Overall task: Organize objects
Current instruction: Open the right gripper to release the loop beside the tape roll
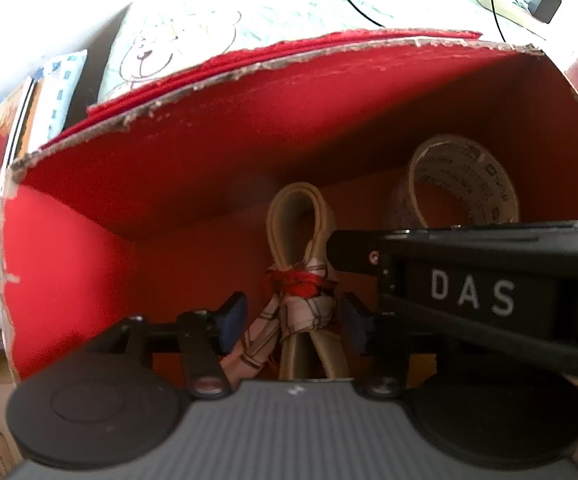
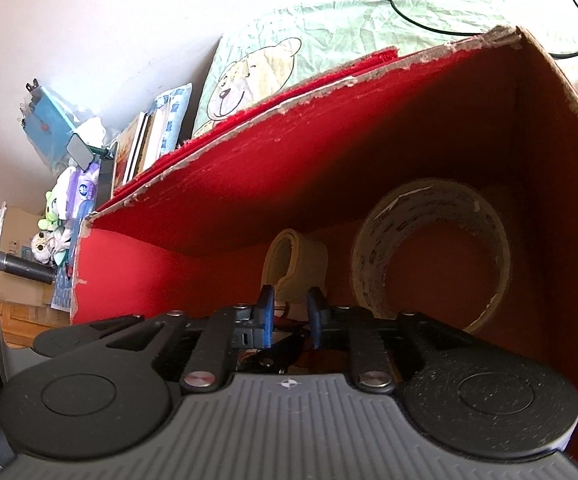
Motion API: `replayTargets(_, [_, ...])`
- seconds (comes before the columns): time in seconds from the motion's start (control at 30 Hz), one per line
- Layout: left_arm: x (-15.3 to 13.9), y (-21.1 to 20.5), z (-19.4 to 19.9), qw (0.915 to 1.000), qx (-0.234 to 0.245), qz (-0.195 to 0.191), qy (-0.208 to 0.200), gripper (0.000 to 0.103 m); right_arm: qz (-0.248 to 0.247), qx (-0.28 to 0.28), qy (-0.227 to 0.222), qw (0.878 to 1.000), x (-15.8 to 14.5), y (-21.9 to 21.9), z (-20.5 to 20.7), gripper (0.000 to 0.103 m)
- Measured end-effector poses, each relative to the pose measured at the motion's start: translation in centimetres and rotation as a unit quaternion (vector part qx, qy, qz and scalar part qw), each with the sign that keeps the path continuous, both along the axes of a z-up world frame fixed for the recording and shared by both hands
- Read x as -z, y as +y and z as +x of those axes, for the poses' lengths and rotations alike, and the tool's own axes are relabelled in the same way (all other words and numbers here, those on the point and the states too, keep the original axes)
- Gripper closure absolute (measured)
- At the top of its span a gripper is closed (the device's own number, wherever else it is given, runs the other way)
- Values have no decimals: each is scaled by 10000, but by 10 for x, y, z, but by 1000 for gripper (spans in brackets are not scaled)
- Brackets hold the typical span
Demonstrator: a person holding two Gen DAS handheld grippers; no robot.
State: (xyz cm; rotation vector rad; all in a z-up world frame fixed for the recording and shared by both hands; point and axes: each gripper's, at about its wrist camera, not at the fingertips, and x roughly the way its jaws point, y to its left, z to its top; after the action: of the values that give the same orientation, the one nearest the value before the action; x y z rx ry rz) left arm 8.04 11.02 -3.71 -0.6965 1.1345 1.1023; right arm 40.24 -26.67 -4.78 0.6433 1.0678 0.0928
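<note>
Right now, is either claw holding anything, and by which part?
Left claw straddles the strap bundle at its red tie, jaws open. Right claw looks closed just below its loop; grip cannot be confirmed.

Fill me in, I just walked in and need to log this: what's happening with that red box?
A person is working two handheld grippers inside the red box. The left gripper straddles a folded beige strap, bound with red thread and a cloth strip, its jaws apart. The right gripper reaches in beside it, jaws narrowly parted at the same bundle; whether it grips is unclear. A tape roll leans in the box's right corner.
</note>
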Motion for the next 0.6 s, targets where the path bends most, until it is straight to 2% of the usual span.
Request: replayTargets(0.6, [4,-4,11,9995,-314,-81,-10,35,-91,201,-6,9998,1,0,1,80])
